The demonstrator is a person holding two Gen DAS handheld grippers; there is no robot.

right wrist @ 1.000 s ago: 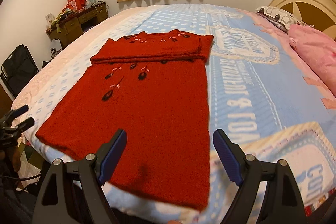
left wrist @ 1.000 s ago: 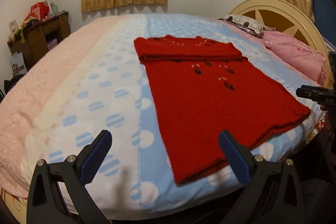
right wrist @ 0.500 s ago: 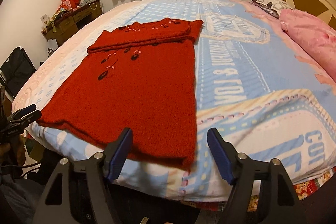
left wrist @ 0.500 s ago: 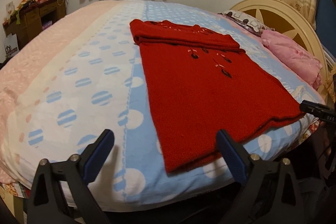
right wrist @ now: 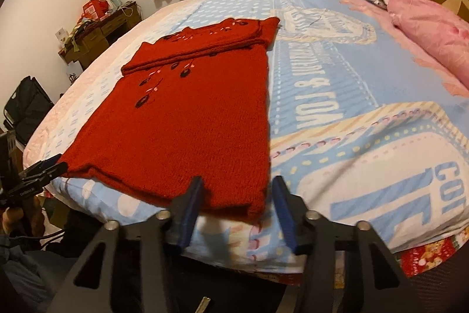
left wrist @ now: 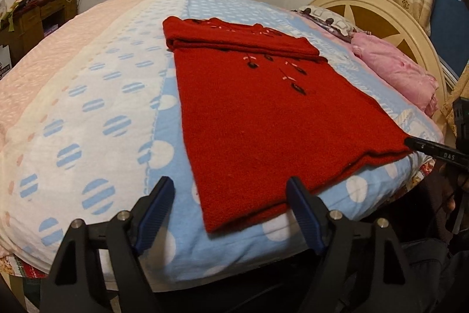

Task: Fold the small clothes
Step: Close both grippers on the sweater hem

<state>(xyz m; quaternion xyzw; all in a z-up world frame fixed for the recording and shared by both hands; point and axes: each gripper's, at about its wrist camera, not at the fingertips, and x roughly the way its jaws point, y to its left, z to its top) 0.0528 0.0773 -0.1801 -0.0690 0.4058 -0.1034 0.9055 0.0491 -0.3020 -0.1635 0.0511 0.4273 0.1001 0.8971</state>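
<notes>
A red sweater (left wrist: 258,119) lies flat on my bed (left wrist: 96,96), near the front edge. Its top part is folded down into a thick band at the far end. Small dark leaves and pink stems are sewn on the chest. The bottom hem hangs close to the bed's edge.

My left gripper (left wrist: 230,213) sits low at the front of the bed, at the sweater's near left corner. Its jaws have just been closing a bit, but they are wide apart. The red corner lies between the blue pads (left wrist: 155,213), and the pads do not press it. One pad is over the blue sheet and the other is at the hem.

My right gripper (right wrist: 236,210) is at the other bottom corner. Its jaws have just been closing a lot, and the gap is now small. The corner of the hem sits between the pads. I cannot tell for sure if they touch the wool, and they do not seem to squeeze it yet.

A pink pillow (right wrist: 433,28) lies far off by the headboard (left wrist: 381,19)
</notes>
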